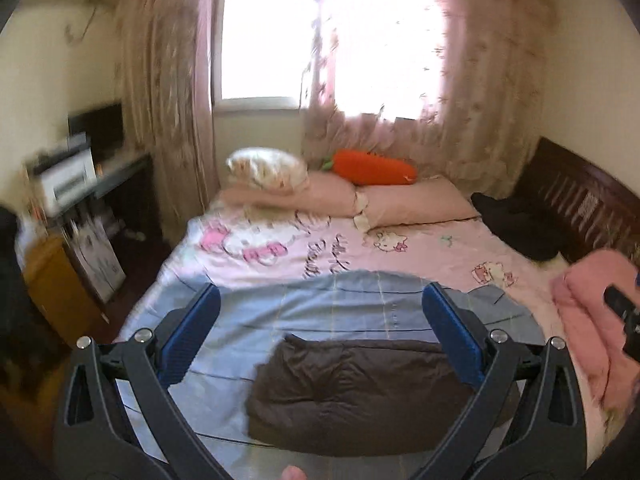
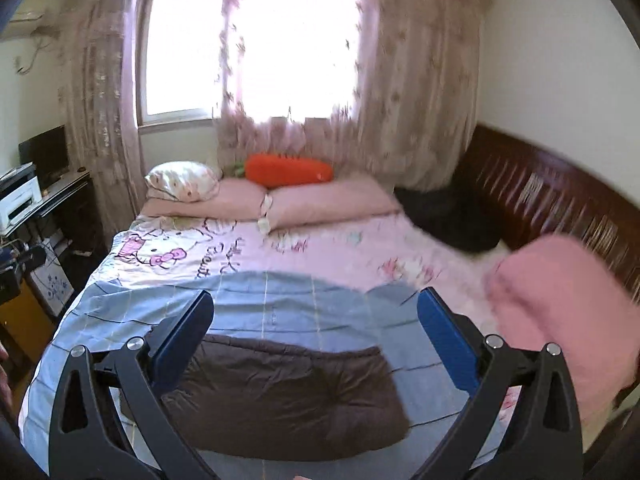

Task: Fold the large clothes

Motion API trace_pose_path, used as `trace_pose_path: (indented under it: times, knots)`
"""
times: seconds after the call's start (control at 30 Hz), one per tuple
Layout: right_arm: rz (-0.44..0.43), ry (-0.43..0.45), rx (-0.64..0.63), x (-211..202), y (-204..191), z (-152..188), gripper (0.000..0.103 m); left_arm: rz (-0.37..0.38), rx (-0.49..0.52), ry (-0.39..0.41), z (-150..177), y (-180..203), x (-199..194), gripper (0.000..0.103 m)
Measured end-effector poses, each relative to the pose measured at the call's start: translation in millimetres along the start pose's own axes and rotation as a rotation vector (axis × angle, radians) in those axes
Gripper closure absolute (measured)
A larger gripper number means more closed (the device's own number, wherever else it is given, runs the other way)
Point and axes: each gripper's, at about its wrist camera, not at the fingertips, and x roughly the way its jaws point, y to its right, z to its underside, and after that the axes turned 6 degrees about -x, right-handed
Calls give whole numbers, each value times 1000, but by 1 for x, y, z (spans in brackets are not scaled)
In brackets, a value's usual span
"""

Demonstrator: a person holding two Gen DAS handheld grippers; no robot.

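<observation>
A dark brown padded garment [image 1: 352,392] lies folded into a rough rectangle on a pale blue checked sheet [image 1: 320,304] at the near end of the bed. It also shows in the right wrist view [image 2: 288,392]. My left gripper [image 1: 320,300] is open and empty, held above the garment with a finger on each side of it. My right gripper [image 2: 316,304] is open and empty too, above the garment's right half. A dark part of the right gripper's body shows at the right edge of the left wrist view.
A pink folded blanket [image 2: 560,312] lies at the bed's right side by the dark wooden headboard [image 2: 540,192]. Pillows [image 2: 320,200], an orange carrot cushion [image 2: 288,170] and a black garment [image 2: 452,216] lie at the far end. A desk with a printer [image 1: 64,180] stands left.
</observation>
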Motion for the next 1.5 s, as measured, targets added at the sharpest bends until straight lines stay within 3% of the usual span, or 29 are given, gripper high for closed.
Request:
trace_pose_path:
  times: [0.1, 0.17, 0.33, 0.5, 0.67, 0.8, 0.97, 1.5]
  knots:
    - [33, -20, -17, -36, 2, -4, 1, -27, 50, -19, -11, 4, -38, 2]
    - [58, -45, -37, -49, 2, 4, 1, -58, 26, -41, -6, -1, -59, 2]
    - [17, -180, -14, -67, 2, 42, 1, -86, -45, -192, 29, -16, -88, 2]
    - [-26, -302, -66, -52, -12, 77, 1, -88, -25, -247, 67, -18, -95, 2]
    - [-90, -357, -20, -40, -13, 90, 1, -111, -56, -284, 86, -23, -92, 2]
    - [-106, -364, 8, -36, -10, 88, 1, -135, -22, -287, 90, -18, -92, 6]
    - [-108, -355, -23, -36, -11, 85, 1, -120, -72, -319, 94, -18, -85, 5]
    - [-119, -372, -23, -32, -8, 89, 1, -123, -71, -320, 97, -17, -82, 5]
